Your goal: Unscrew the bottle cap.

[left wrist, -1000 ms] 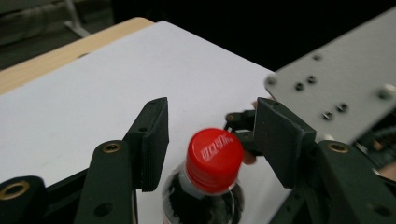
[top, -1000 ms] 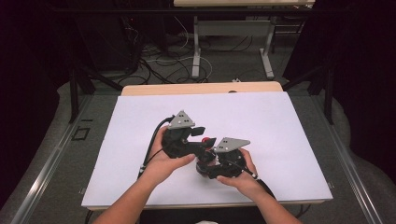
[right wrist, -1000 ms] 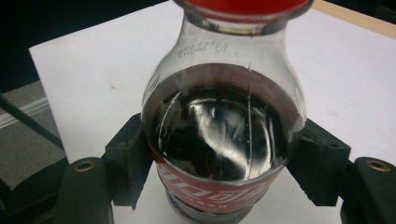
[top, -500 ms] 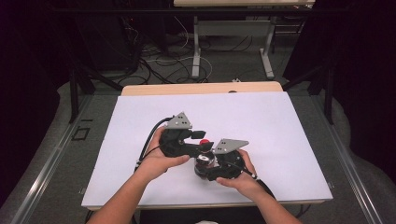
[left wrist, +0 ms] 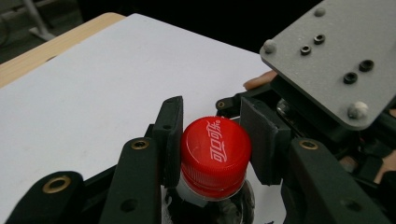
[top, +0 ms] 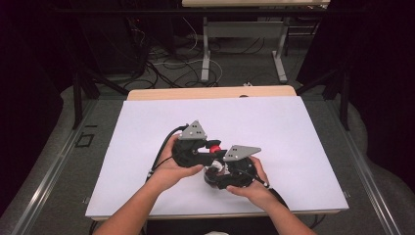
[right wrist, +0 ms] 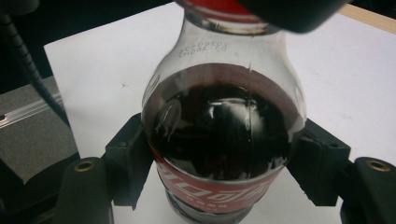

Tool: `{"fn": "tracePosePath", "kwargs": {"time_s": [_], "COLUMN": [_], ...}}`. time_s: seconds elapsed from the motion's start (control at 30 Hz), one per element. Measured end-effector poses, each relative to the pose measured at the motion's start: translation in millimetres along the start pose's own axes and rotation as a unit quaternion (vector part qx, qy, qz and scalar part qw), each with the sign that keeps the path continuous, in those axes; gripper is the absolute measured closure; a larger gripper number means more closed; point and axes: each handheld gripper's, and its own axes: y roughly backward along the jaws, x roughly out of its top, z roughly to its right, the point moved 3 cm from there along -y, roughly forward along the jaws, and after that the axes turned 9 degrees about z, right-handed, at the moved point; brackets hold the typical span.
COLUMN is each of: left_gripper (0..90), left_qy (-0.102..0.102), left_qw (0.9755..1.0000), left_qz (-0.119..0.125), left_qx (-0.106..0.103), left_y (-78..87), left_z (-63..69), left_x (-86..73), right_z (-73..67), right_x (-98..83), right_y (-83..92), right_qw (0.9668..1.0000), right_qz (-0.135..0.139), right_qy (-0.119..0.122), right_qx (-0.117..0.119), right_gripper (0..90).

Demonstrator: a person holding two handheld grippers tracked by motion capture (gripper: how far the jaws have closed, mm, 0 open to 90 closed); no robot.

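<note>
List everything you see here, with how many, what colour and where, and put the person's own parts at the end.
Bottle: one, clear with dark drink and a red label, standing at the near middle of the table.
Cap: one, red with white lettering, on the bottle's neck.
Table: one, white sheet over a wooden top, wood showing at the far edge.
Cables: several, dark and light, on the floor beyond the table.
Left gripper: one, black with a grey plate; its jaws have just been closing and now press on the cap.
Right gripper: one, black, clamped on the bottle's body.
Hands: two, one on each gripper, entering from the near edge.
</note>
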Motion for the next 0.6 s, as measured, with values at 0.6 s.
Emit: {"fn": "tracePosePath", "kwargs": {"time_s": [0.6], "left_gripper": [46.7], "left_qy": [0.015], "left_qw": [0.9991], "left_qz": [0.01], "left_qx": [0.04], "left_y": [8.7], "left_z": [8.7], "left_x": [10.7], "right_z": [2.1], "right_x": [-0.7], "right_y": [1.2], "right_qw": [1.0], "right_qz": [-0.005], "right_qy": [-0.007], "right_qx": [0.0], "right_gripper": [29.6]}}
